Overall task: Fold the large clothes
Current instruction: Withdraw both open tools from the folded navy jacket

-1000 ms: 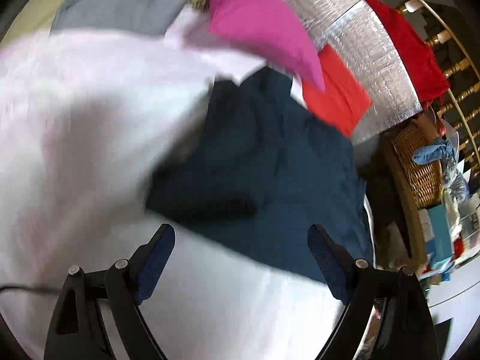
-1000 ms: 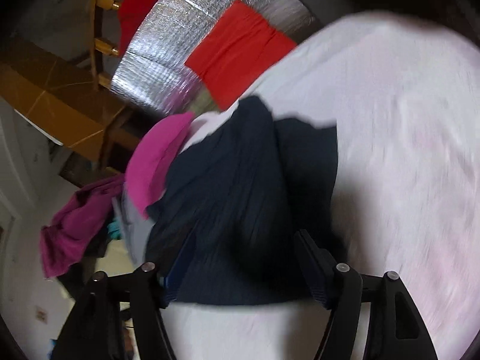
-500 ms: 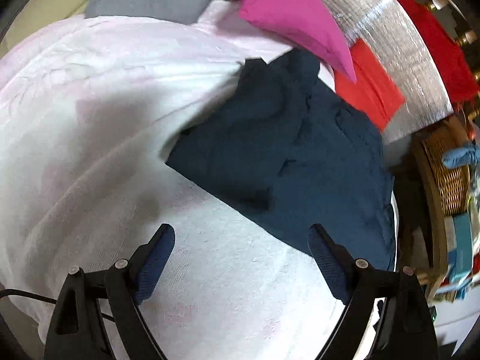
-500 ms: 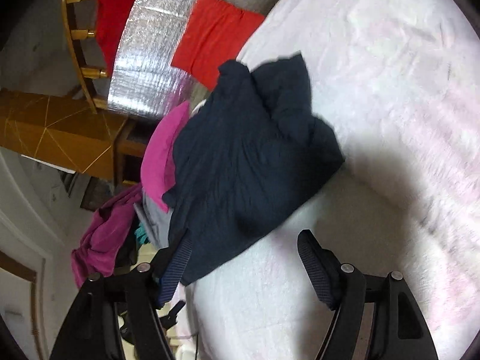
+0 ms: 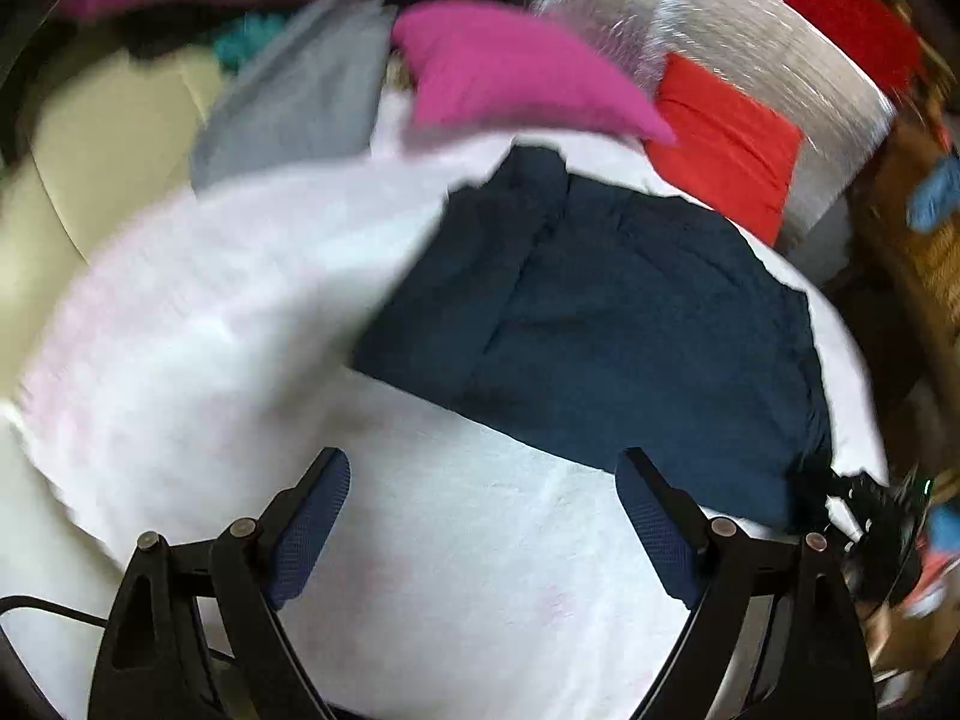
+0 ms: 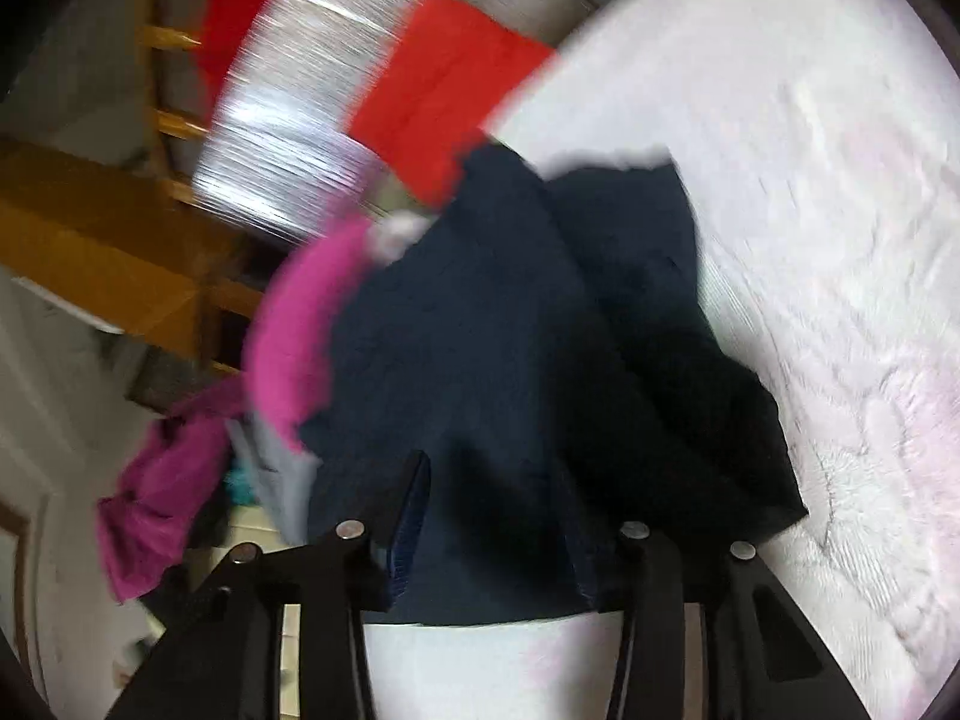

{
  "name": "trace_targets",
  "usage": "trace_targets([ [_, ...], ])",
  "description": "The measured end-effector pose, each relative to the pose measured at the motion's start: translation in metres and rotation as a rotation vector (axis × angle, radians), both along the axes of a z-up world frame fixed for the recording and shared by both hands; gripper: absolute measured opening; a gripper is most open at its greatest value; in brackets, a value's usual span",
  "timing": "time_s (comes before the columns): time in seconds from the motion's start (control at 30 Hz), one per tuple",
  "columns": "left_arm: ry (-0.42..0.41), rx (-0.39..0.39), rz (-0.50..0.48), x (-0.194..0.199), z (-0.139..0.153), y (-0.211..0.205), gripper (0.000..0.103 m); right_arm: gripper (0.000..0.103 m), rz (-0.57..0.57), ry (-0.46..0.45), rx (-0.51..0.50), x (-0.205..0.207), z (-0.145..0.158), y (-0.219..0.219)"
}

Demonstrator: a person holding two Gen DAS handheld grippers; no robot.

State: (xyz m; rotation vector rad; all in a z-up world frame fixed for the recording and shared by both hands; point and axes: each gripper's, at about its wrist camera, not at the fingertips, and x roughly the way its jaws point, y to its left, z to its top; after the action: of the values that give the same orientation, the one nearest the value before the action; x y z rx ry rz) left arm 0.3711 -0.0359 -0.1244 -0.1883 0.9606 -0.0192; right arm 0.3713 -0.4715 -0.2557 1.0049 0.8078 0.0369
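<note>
A dark navy garment (image 5: 606,324) lies folded on the white fuzzy bed cover (image 5: 468,588). My left gripper (image 5: 483,516) is open and empty, hovering just short of the garment's near edge. In the right wrist view the same navy garment (image 6: 498,360) fills the middle. My right gripper (image 6: 498,531) has its jaws narrowed over the garment's near edge, with cloth lying between the blue pads (image 6: 411,522). Blur hides whether they pinch it. The right gripper's black body also shows in the left wrist view (image 5: 870,516) at the garment's right corner.
A magenta cushion (image 5: 510,72) and a grey cloth (image 5: 300,96) lie beyond the garment. A folded red cloth (image 5: 726,144) rests on a silver foil mat (image 5: 750,42). A wicker basket (image 5: 924,240) stands at the right. Wooden furniture (image 6: 90,240) is off the bed's far side.
The right gripper has moved in onto the navy garment's near edge and its jaws have narrowed. The left gripper has swung left and stays open. Both views are blurred by motion.
</note>
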Motion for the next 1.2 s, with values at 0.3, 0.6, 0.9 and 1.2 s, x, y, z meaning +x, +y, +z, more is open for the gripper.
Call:
trace_targets([
  [0.3,-0.311,0.234,-0.027,-0.094,0.090,-0.009,0.090,0.065,0.057,-0.072,-0.100,-0.082,0.082,0.021],
  [0.6,-0.577,0.267,-0.076,-0.192,0.164,-0.012,0.094,0.078,0.091,-0.291,-0.204,-0.188,0.193,0.049],
  [0.9,-0.648,0.206,-0.050,-0.192,0.188,-0.001,0.097,0.084,0.103,-0.475,-0.260,-0.212,0.254,0.081],
  [1.2,-0.543,0.232,-0.004,-0.137,0.147,-0.007,0.097,0.086,0.148,-0.467,-0.255,-0.165,0.204,0.094],
])
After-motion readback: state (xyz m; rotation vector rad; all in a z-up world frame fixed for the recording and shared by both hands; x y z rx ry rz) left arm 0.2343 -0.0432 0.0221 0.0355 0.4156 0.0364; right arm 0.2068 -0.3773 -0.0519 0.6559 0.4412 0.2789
